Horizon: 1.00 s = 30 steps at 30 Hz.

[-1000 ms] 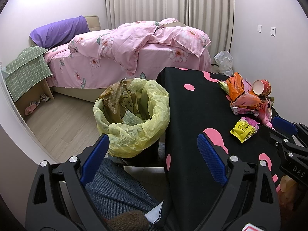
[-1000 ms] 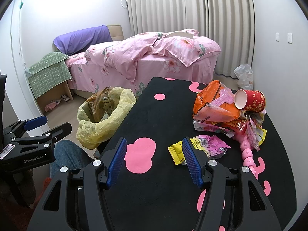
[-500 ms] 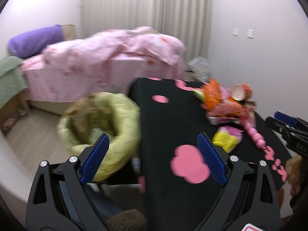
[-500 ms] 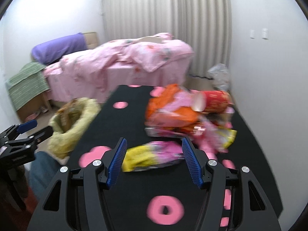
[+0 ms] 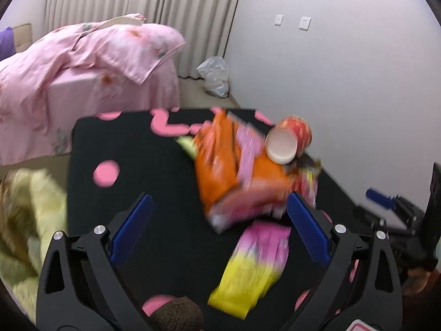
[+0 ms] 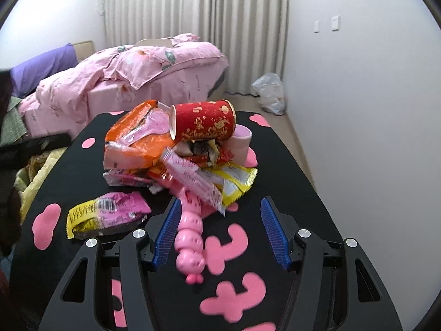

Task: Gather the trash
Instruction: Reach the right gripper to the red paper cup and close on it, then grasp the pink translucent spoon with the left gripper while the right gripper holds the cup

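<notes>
Even, soft indoor light, no hard shadows. Left wrist view motion-blurred, worst at three o'clock; right wrist sharp. Fisheye bends edges, corners black.

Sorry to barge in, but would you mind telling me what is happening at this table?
A person holding a claw in each hand is collecting trash. Both the left claw and right claw are open and empty, facing the pile of snack wrappers and a red paper cup on the black table. Nothing is picked up yet; the yellow-lined bin stands alongside.
</notes>
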Motion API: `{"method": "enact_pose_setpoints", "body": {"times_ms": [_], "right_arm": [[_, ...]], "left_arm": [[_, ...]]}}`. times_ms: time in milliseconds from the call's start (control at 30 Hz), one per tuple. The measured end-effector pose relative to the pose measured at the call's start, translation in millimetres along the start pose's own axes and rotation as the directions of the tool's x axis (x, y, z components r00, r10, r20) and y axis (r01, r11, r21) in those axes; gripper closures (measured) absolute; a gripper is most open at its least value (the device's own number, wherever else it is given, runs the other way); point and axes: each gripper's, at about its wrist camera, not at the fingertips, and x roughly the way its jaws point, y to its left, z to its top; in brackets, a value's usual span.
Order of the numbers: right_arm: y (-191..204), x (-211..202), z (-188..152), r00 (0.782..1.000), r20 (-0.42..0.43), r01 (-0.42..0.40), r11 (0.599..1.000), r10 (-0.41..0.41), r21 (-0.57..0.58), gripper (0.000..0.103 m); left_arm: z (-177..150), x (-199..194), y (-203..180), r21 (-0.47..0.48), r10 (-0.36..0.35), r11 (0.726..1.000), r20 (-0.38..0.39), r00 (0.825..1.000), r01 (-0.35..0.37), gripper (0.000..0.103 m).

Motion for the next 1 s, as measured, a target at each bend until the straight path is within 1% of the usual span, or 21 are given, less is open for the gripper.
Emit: {"method": "enact_pose_setpoints", "body": {"times_ms": [67,200,267,333,367,433,467,500,533,567,600,633,667,700,733,800,833,900,1000], "right_arm": [[-6.4,5.7,14.3,1.0,0.018,-0.021,1.0,0.022,-0.021,0.046],[-19.2,28.1,56.3,0.993,0.065,-0.092,0.993,0.096,-0.068,0.046],[-26.8,44.5,77.3,0.986,0.077,-0.144,0.986,0.15,-0.08,0.046],[-33.8,66.0,95.8,0.976,0.063,-0.205,0.976,0.209,-0.073,0.046],[-37.5,82.4,106.4,0.967,0.039,-0.25,0.966,0.253,-0.059,0.046],[-41.1,108.2,118.2,0.949,-0.01,-0.314,0.949,0.314,-0.026,0.046],[-42.0,123.6,121.8,0.936,-0.05,-0.35,0.937,0.349,0.0,0.046],[-41.2,134.4,121.9,0.923,-0.082,-0.375,0.927,0.375,0.024,0.053],[-40.3,140.7,119.7,0.904,-0.103,-0.412,0.91,0.416,0.055,0.058],[-33.9,140.1,117.1,0.889,-0.11,-0.441,0.896,0.445,0.062,0.066],[-28.7,135.8,114.1,0.88,-0.113,-0.459,0.887,0.461,0.048,0.074],[-19.0,125.0,109.6,0.885,-0.11,-0.454,0.891,0.451,0.001,0.077],[-10.3,116.8,105.9,0.895,-0.102,-0.439,0.898,0.434,-0.033,0.082],[-3.3,104.9,101.8,0.901,-0.094,-0.431,0.9,0.424,-0.066,0.087],[1.3,95.4,99.0,0.898,-0.092,-0.437,0.896,0.43,-0.078,0.089],[6.5,80.6,94.3,0.885,-0.089,-0.463,0.883,0.456,-0.082,0.095],[10.0,71.1,91.3,0.884,-0.089,-0.465,0.88,0.458,-0.092,0.096],[12.5,58.8,86.5,0.891,-0.085,-0.454,0.885,0.447,-0.105,0.097],[5.3,41.9,80.3,0.893,-0.064,-0.45,0.89,0.446,-0.073,0.097]], "left_arm": [[15.6,11.7,-5.2,0.017,0.01,1.0,0.012,1.0,-0.01,0.01],[26.9,23.2,-4.1,0.057,0.042,0.997,0.007,0.999,-0.042,0.012],[26.3,24.1,3.8,0.035,0.054,0.998,0.008,0.999,-0.054,0.012],[24.3,26.4,14.9,-0.004,0.064,0.998,0.0,0.998,-0.064,0.012],[22.1,26.9,19.9,-0.024,0.073,0.997,-0.006,0.997,-0.074,0.012],[17.9,27.7,26.2,-0.041,0.087,0.995,-0.018,0.996,-0.088,0.012],[15.6,27.8,28.7,-0.042,0.093,0.995,-0.025,0.995,-0.094,0.012],[13.7,27.1,30.7,-0.041,0.1,0.994,-0.028,0.995,-0.101,0.012],[12.3,25.9,31.5,-0.038,0.103,0.994,-0.029,0.994,-0.104,0.012],[11.2,24.0,32.7,-0.032,0.104,0.994,-0.027,0.994,-0.105,0.012],[10.5,23.1,33.7,-0.028,0.104,0.994,-0.023,0.994,-0.105,0.012],[9.9,20.7,34.9,-0.026,0.102,0.994,-0.016,0.995,-0.102,0.012],[9.7,19.3,36.3,-0.028,0.097,0.995,-0.012,0.995,-0.097,0.012],[9.5,17.9,37.4,-0.031,0.085,0.996,-0.007,0.996,-0.085,0.012],[9.5,17.4,37.1,-0.034,0.077,0.996,-0.004,0.997,-0.077,0.012],[9.7,15.5,35.7,-0.041,0.046,0.998,0.006,0.999,-0.045,0.012],[10.1,14.1,34.2,-0.042,0.03,0.999,0.011,0.999,-0.03,0.012],[10.4,11.6,30.2,-0.031,0.019,0.999,0.023,1.0,-0.018,0.012],[10.0,5.5,21.1,0.016,0.027,0.999,0.04,0.999,-0.028,0.012]]}}
